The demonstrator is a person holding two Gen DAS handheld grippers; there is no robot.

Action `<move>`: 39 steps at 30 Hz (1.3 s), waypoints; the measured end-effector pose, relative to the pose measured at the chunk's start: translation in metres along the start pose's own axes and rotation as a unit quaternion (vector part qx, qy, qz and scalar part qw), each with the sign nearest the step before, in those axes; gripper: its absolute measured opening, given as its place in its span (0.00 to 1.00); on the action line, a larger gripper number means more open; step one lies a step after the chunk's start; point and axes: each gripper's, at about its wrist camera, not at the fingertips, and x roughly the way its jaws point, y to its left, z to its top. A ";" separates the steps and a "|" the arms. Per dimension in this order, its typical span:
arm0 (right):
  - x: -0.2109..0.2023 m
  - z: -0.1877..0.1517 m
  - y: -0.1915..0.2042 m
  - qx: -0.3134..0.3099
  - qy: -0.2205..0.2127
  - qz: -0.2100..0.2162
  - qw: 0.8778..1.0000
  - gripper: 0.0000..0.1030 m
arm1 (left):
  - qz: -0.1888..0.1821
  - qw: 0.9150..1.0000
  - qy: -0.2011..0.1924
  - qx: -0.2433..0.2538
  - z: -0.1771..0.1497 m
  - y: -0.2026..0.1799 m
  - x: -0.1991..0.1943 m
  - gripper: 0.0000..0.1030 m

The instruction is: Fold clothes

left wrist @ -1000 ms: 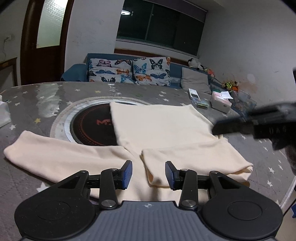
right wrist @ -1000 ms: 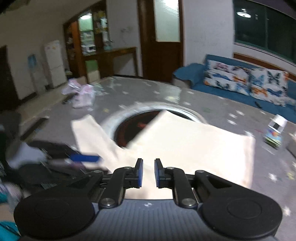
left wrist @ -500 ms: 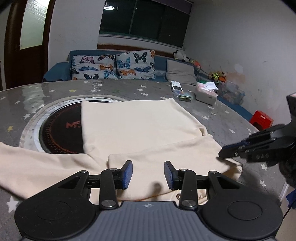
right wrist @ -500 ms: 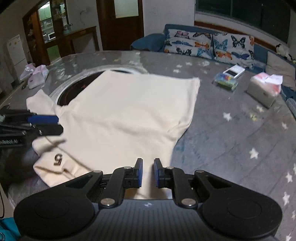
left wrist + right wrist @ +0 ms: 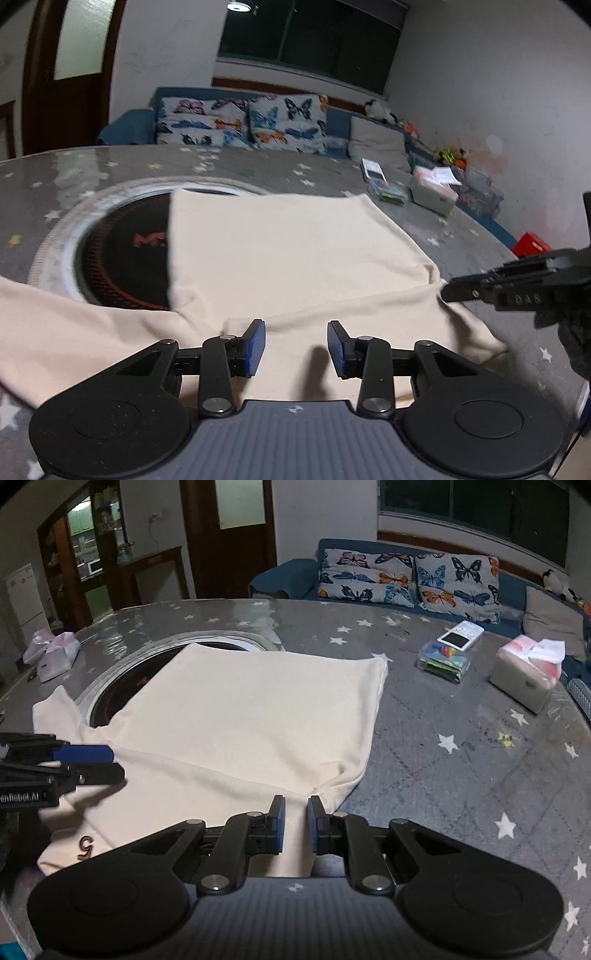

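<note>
Cloth – a cream garment [image 5: 236, 716] – lies spread on the starry bench [image 5: 461, 760], partly over a round inset [image 5: 110, 254]. Left claw [image 5: 295, 347] is spread above it; right claw [image 5: 296, 823] is narrowly parted over its edge. Tissue box [image 5: 524, 679] and card box [image 5: 445, 659] stand apart.

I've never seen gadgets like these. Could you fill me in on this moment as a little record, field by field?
Garment: cream top, spread flat, one sleeve folded across the near part
Surface: grey star-patterned table with a round inset hob
Left gripper: open, above the garment, holding nothing
Right gripper: narrow gap between the fingers, over the garment's near edge; grip unclear
Also on table: tissue box, phone
</note>
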 end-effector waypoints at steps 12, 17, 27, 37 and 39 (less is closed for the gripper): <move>0.000 0.000 0.073 -0.099 0.017 0.076 0.992 0.21 | 0.178 0.979 -0.052 -0.084 -0.006 0.076 -0.062 0.41; 0.012 0.002 0.106 -0.131 0.025 0.107 0.985 0.21 | 0.253 0.957 -0.065 -0.128 -0.007 0.110 -0.075 0.47; 0.006 0.005 0.115 -0.140 0.022 0.108 0.984 0.21 | 0.294 0.935 -0.069 -0.186 -0.012 0.155 -0.070 0.46; -0.017 0.005 0.099 -0.112 -0.005 0.097 0.989 0.21 | 0.279 0.923 -0.091 -0.250 -0.017 0.177 -0.071 0.04; -0.022 0.004 0.094 -0.105 -0.011 0.093 0.990 0.21 | 0.267 0.926 -0.106 -0.245 -0.013 0.169 -0.076 0.03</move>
